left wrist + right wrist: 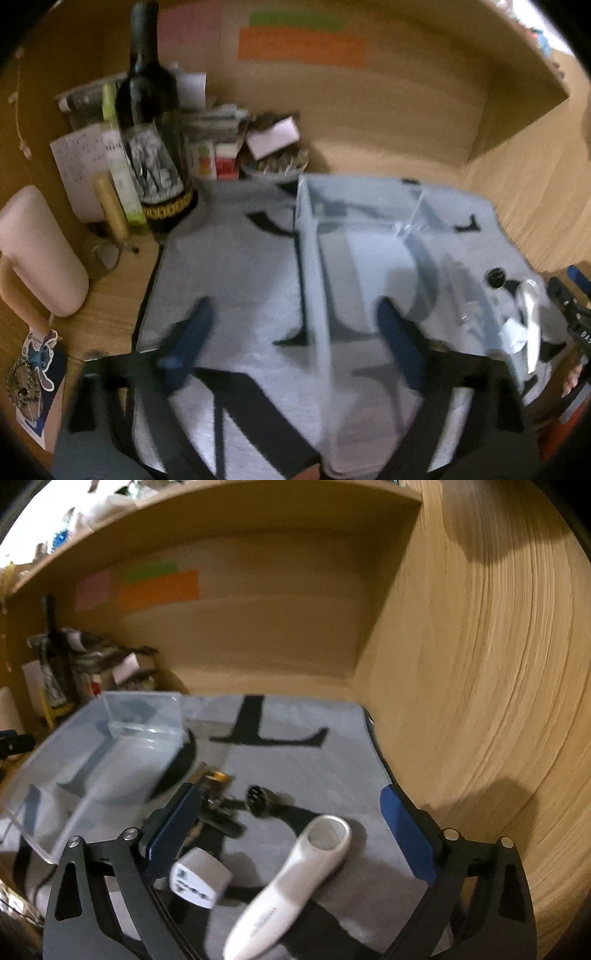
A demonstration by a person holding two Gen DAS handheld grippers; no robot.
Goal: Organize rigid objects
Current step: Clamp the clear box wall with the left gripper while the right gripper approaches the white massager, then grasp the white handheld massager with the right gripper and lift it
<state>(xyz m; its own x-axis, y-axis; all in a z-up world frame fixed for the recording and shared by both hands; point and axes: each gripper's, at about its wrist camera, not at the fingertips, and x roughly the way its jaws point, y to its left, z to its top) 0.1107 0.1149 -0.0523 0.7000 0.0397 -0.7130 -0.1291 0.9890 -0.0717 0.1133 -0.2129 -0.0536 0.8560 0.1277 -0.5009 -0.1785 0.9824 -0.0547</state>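
Lying between spread right jaws: white handheld device (pixel 295 882); left jaws spread, empty.

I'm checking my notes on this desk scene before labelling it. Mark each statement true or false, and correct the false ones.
1. The clear plastic compartment tray holds the white handheld device. False: the tray looks empty, and the device lies on the grey printed cloth.
2. The right gripper grips nothing. True.
3. A dark glass bottle stands upright left of the cloth. True.
4. The left gripper clamps the white plug adapter. False: its jaws are empty, and the adapter lies on the cloth.
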